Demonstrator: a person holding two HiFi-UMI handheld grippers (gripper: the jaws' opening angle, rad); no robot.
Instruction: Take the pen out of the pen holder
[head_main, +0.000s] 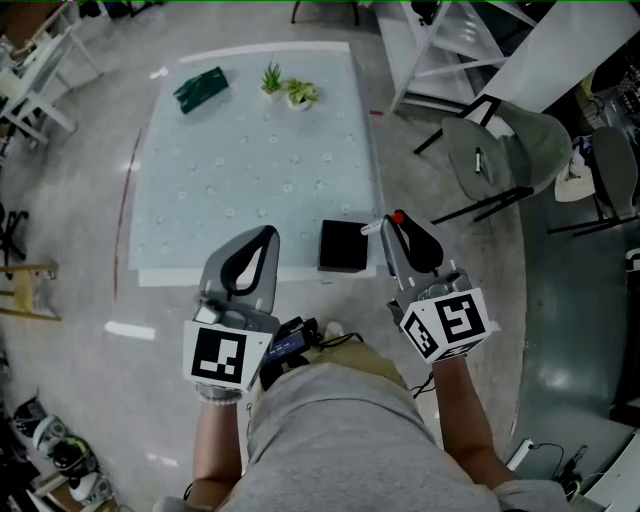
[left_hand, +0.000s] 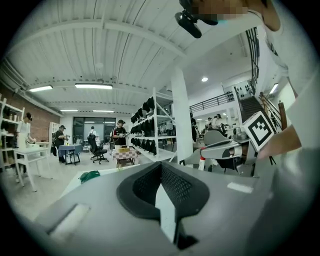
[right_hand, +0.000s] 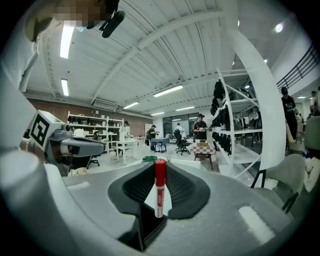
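Your right gripper's (right_hand: 159, 167) jaws are closed on the pen (right_hand: 159, 192), red cap up, out of the black pen holder (head_main: 343, 246) and just right of it. Your left gripper's (left_hand: 161, 166) jaws meet at the tips, empty. Below you is a shiny grey floor (head_main: 80, 250), then the pale table (head_main: 250, 160) with the holder at its near edge, and two small potted plants (head_main: 288, 88) far across it.

The pen (right_hand: 159, 186) stands between the right gripper's (right_hand: 160, 170) fingers, with its cap above them. The pen holder (head_main: 343, 246) sits on the table's (head_main: 250, 170) near edge, between the two grippers' fingertips and nearer the right pair than the left gripper (head_main: 262, 240). Well ahead of the fingers, two small plants (head_main: 287, 88) and a cloth (head_main: 201, 89) lie at the far edge. A chair (head_main: 495, 150) stands to the right of the right fingers.
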